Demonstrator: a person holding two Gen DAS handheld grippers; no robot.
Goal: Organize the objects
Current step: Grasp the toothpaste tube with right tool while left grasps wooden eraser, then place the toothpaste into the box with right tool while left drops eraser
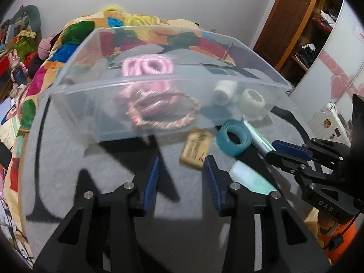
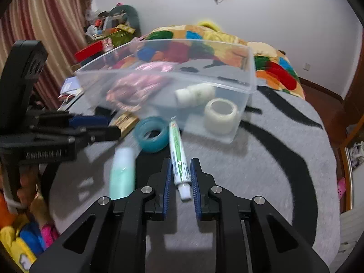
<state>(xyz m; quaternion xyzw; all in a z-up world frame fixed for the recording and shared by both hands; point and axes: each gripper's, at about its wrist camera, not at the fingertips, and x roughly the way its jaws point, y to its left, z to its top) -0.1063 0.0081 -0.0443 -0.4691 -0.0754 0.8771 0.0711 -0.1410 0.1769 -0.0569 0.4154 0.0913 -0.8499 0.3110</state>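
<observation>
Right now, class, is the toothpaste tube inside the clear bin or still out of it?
Out. The toothpaste tube lies on the grey blanket in front of the clear bin, its cap end between the right gripper fingers.

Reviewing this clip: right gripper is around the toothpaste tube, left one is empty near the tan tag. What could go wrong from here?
1. The right gripper brackets the toothpaste tube near its cap end; lifted from there, the long body may droop or pivot out.
2. The tube's far tip lies right beside the teal tape roll, so dragging could nudge it.
3. The left gripper, open close by the tan tag, works near the right one; they could bump over the clear bin.
</observation>
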